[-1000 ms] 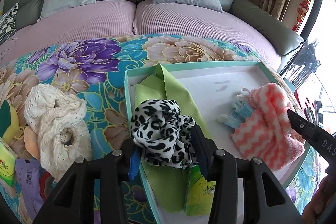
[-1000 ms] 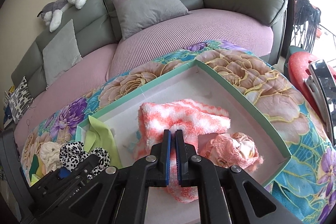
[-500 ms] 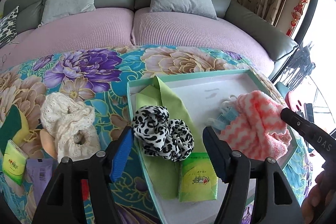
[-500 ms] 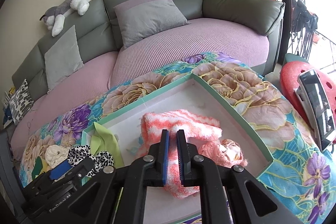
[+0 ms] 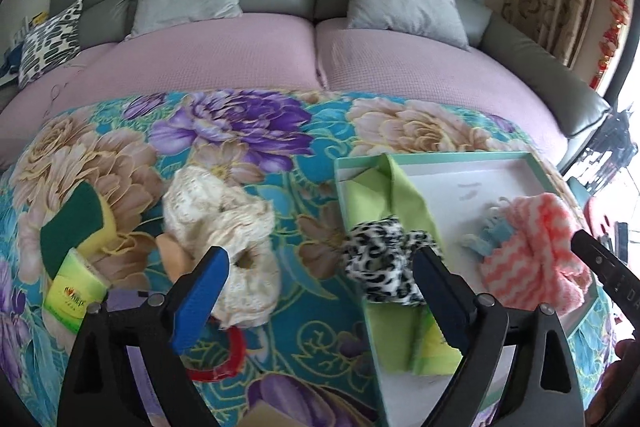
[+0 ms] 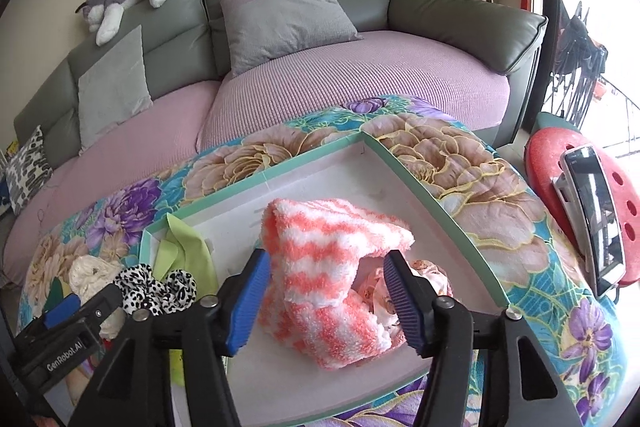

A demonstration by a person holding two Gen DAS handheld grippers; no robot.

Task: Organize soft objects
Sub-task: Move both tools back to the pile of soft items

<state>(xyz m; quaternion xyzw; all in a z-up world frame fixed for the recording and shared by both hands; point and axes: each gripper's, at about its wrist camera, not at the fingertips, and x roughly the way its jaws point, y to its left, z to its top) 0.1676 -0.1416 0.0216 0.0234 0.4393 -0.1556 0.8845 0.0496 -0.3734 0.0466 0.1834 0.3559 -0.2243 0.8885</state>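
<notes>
Both claws have let go since a second ago: my left claw [image 5: 320,291] was pinched on the leopard-print scrunchie [image 5: 386,267] and my right claw [image 6: 326,301] was clenched on the pink-and-white fuzzy sock [image 6: 328,267], and now both sets of jaws are opening with the pads clear of the fabric. Largest first, a grey sofa [image 6: 460,23] with mauve seat covers runs along the back, and in front of it the flowered blanket [image 5: 248,123] carries everything I am sorting. On its right side sits the shallow mint-edged box [image 6: 420,187] with a white floor. Inside it, the fuzzy sock lies folded near the front right, between my right claw's open fingers but untouched, with a crumpled pink cloth [image 6: 416,279] tucked against it toward the box's right wall. A lime-green cloth [image 5: 404,195] is draped over the box's left rear corner, and the leopard scrunchie rests on it at the left wall, just beside my left claw's right finger. Outside the box, on the blanket's left half, lies the cream lace scrunchie [image 5: 224,223], partly between the left claw's fingers, then a green-and-yellow sponge [image 5: 76,223] near the left edge, a green tissue pack [image 5: 70,299] in front of it, and a red ring [image 5: 224,363] under the claw.
</notes>
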